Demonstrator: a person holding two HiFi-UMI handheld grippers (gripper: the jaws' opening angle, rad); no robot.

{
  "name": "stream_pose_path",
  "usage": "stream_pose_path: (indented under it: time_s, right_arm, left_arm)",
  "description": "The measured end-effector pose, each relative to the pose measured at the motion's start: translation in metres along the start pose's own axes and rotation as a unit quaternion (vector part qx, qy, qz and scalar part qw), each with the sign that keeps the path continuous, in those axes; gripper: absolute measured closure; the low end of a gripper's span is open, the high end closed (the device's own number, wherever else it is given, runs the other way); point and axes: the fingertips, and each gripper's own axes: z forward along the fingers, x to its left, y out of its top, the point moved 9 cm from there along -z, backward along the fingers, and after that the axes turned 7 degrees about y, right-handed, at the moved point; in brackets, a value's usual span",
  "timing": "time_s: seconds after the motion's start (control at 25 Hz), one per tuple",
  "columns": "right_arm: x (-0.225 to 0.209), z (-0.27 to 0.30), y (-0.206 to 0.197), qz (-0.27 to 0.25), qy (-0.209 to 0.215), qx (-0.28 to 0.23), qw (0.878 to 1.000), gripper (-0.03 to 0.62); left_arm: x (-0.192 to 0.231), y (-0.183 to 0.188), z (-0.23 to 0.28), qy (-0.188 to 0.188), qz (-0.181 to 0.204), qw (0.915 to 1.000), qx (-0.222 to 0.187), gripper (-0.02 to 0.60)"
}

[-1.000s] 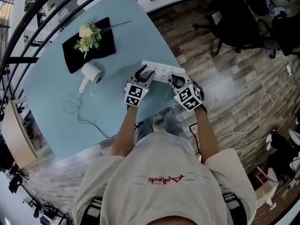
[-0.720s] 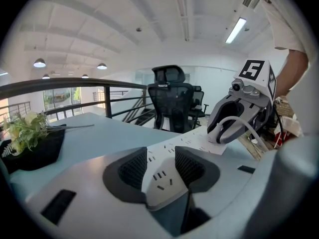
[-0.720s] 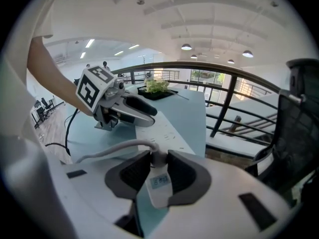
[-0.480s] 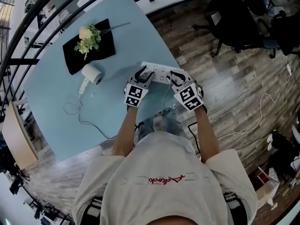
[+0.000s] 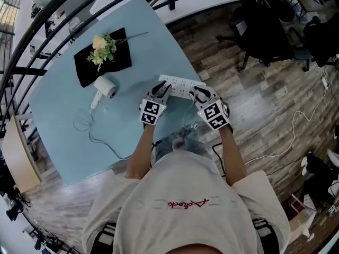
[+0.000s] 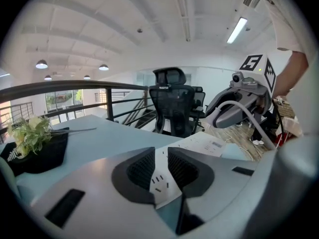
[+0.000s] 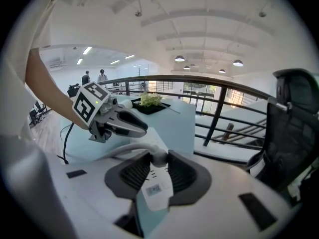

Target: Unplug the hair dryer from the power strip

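Observation:
A white power strip (image 5: pixel 183 83) lies near the right edge of the light blue table (image 5: pixel 69 136). My left gripper (image 5: pixel 159 90) has just been closing, and its pads now press on the strip's near end (image 6: pixel 160 179). My right gripper (image 5: pixel 200 93) is shut on the white plug (image 7: pixel 155 185), held just above the strip. A grey cord (image 7: pixel 124 151) leaves the plug toward the left. Whether the prongs are out of the socket is hidden. The white hair dryer (image 5: pixel 104 85) lies further left on the table, its cord looping (image 5: pixel 79 122) beside it.
A black mat with a flower bunch (image 5: pixel 102 53) lies beyond the dryer. A black railing (image 5: pixel 47 15) runs behind the table. Black office chairs (image 5: pixel 265 20) stand on the wooden floor at right, where a thin cable (image 5: pixel 286 134) trails.
The left gripper's jaws have narrowed onto the end of the power strip. The right gripper has risen a little with the plug in it.

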Motion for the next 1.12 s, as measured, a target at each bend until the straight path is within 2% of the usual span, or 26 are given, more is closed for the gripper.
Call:
stream_pose_path:
  time_s: [0.04,0.12,0.28,0.44,0.56,0.68,0.88,1.0,1.12]
  right_arm:
    - [-0.001,-0.002,0.0,-0.001,-0.003,0.0,1.0,0.474]
    - [0.001,-0.009,0.001,-0.003,-0.008,-0.003,1.0,0.474]
    - [0.006,-0.023,0.0,0.001,-0.019,-0.015,1.0,0.473]
    - [0.005,-0.033,0.007,0.004,-0.03,-0.043,0.999,0.474]
    - [0.006,-0.044,0.011,0.031,-0.038,-0.079,0.996,0.473]
    - [0.003,-0.056,0.016,0.078,-0.048,-0.131,0.987,0.473]
    - [-0.002,-0.083,0.017,0.146,-0.06,-0.207,0.966,0.473]
    - [-0.003,-0.096,0.01,0.157,-0.064,-0.227,0.959,0.473]
    - [-0.003,-0.106,0.003,0.156,-0.063,-0.234,0.958,0.473]
  left_arm:
    - [-0.002,0.004,-0.002,-0.003,0.002,1.0,-0.004,0.518]
    - [-0.008,0.008,-0.007,-0.008,0.001,0.9999,-0.008,0.552]
    - [-0.019,0.017,-0.022,-0.01,-0.008,0.9998,-0.015,0.56]
    - [-0.022,0.034,-0.039,0.004,-0.014,0.9993,-0.034,0.56]
    - [-0.026,0.047,-0.053,0.014,-0.02,0.9983,-0.052,0.56]
    - [-0.024,0.064,-0.067,0.034,-0.034,0.996,-0.076,0.56]
    - [-0.03,0.091,-0.093,0.059,-0.054,0.9902,-0.115,0.56]
    - [-0.036,0.098,-0.106,0.072,-0.061,0.9863,-0.135,0.56]
    - [-0.043,0.101,-0.115,0.086,-0.064,0.9839,-0.143,0.56]
